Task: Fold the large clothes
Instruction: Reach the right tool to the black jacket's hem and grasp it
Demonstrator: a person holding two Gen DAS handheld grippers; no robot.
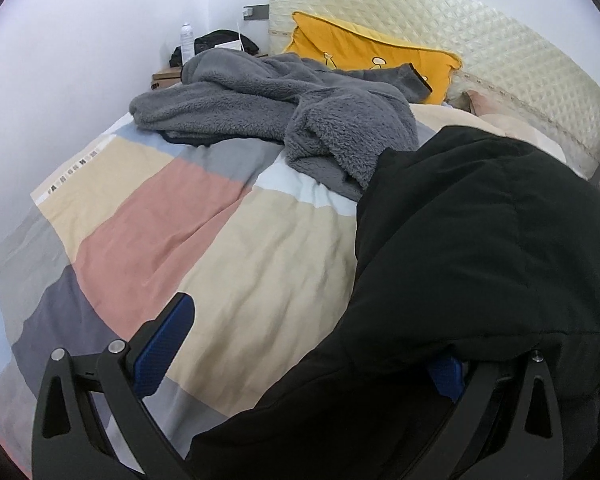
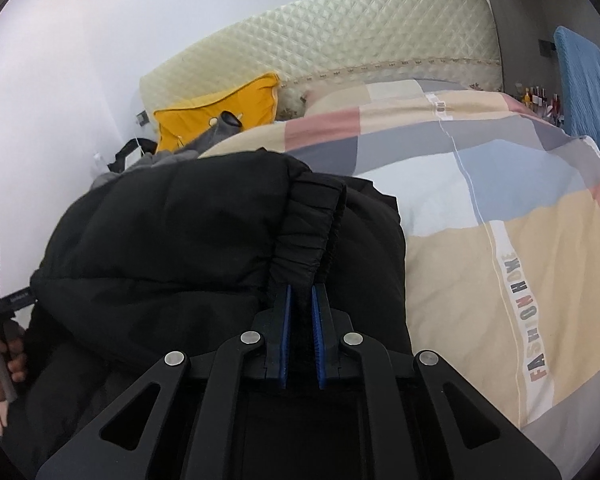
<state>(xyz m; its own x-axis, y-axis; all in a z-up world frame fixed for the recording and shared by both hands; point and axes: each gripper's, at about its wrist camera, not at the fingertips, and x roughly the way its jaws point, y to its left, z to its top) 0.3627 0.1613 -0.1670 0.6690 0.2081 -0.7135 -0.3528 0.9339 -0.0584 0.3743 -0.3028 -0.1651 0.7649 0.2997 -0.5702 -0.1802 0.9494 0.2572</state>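
A large black padded jacket [image 1: 472, 248] lies on the bed over the patchwork duvet [image 1: 228, 240]. My left gripper [image 1: 308, 344] is open; its left blue pad [image 1: 164, 344] is bare, and the jacket drapes over its right finger. In the right wrist view the jacket [image 2: 160, 240] fills the left and centre. My right gripper [image 2: 300, 300] is shut on the jacket's elastic sleeve cuff [image 2: 304, 228], with black fabric pinched between the blue pads. A grey fleece garment [image 1: 284, 108] lies crumpled further up the bed.
A yellow cushion [image 1: 364, 56] leans on the quilted cream headboard [image 1: 480, 52]. A nightstand with a bottle [image 1: 186, 42] and a black bag stands at the far left corner. A blue-covered chair [image 2: 584, 88] and small bottles sit right of the bed. White walls enclose the left side.
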